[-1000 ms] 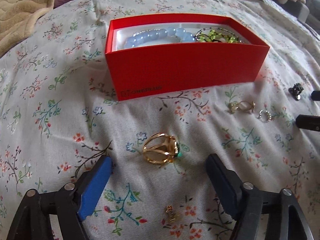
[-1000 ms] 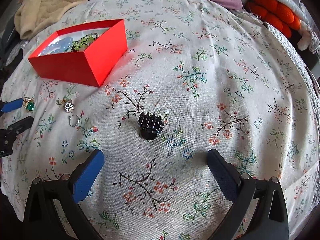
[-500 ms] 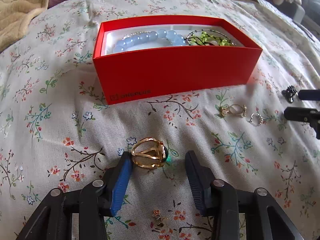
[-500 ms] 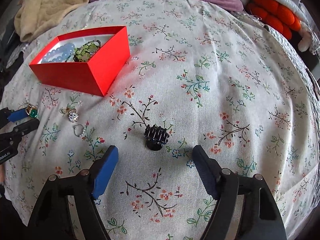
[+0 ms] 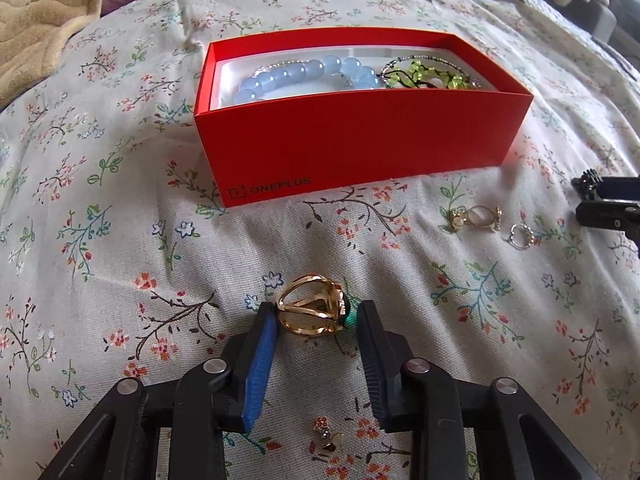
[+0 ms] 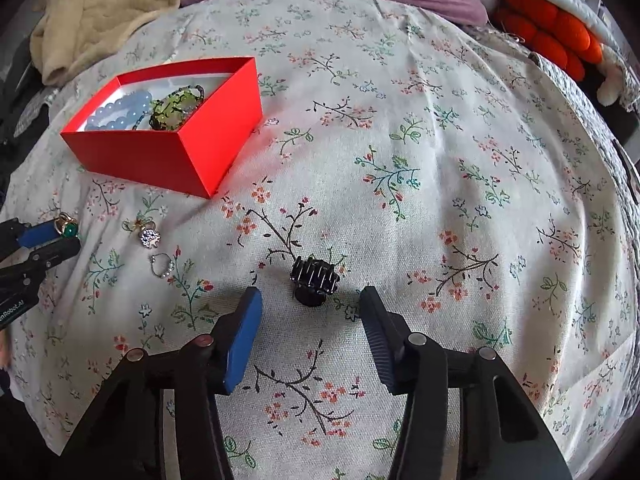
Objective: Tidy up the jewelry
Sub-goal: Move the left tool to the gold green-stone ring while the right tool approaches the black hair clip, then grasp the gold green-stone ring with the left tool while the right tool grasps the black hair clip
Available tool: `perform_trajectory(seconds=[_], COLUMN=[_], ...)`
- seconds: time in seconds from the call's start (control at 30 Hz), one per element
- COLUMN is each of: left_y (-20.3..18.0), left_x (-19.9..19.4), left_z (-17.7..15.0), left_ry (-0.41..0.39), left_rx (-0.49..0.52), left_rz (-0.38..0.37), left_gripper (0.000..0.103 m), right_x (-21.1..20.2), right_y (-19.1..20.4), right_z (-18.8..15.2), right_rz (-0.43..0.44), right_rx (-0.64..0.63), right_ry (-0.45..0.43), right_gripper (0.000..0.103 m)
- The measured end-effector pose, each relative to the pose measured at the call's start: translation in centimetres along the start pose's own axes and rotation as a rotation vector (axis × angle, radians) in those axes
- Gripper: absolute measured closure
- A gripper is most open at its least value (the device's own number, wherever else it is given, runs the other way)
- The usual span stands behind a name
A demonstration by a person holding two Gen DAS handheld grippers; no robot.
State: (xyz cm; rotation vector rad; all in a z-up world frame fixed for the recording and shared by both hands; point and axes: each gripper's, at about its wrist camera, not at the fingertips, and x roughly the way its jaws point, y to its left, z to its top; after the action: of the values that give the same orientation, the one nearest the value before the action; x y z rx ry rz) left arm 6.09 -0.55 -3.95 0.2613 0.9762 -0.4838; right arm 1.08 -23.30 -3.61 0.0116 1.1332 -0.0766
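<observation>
Left wrist view: both jaws closing, unclenched, around gold ring [image 5: 314,312] and black clip [image 6: 314,278].

Open floral bedspread [image 6: 420,168] right of the red box [image 5: 360,148]: free passage. Obstacles: box itself; two small rings [image 5: 476,218] lying just beside its near right corner; a tiny piece, possibly an earring [image 5: 326,438], near the bedspread's front.

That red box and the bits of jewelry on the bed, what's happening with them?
A person is tidying jewelry into the red box, which already holds bead bracelets. The left hand-held gripper is closing around a gold ring on the floral sheet. The right hand-held gripper is closing around a small black hair clip. Neither is gripped yet. A few smaller rings lie loose nearby.
</observation>
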Motion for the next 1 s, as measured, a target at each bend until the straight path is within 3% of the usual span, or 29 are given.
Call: perform_trajectory(seconds=[0.1,0.2,0.27,0.33,0.83,1.0], left_y=[0.1,0.0,0.0,0.0,0.3,0.2], left_x=[0.0,0.0,0.0,0.0,-0.7,-0.9], left_z=[0.0,0.1,0.1,0.0,0.3,0.3], left_ry=[0.002,0.004,0.005,0.007,0.03,0.029], left_rx=[-0.004,-0.003,-0.004,-0.005,-0.045,-0.044], left_rz=[0.0,0.002,0.003,0.003,-0.026,-0.032], left_gripper=[0.072,0.072,0.072,0.072,0.073,0.073], right_x=[0.0,0.0,0.0,0.0,-1.2,-1.9], right_y=[0.1,0.3,0.4,0.5,0.4,0.3], right_z=[0.1,0.2,0.2,0.3,0.5,0.6], right_rz=[-0.001,-0.001,-0.002,-0.002,0.017,0.056], right_rx=[-0.009,-0.017,-0.023,-0.03,-0.028,-0.016], right_ry=[-0.002,-0.004,-0.004,-0.003,-0.01,-0.028], right_gripper=[0.058,0.069,0.082,0.086,0.098,0.097])
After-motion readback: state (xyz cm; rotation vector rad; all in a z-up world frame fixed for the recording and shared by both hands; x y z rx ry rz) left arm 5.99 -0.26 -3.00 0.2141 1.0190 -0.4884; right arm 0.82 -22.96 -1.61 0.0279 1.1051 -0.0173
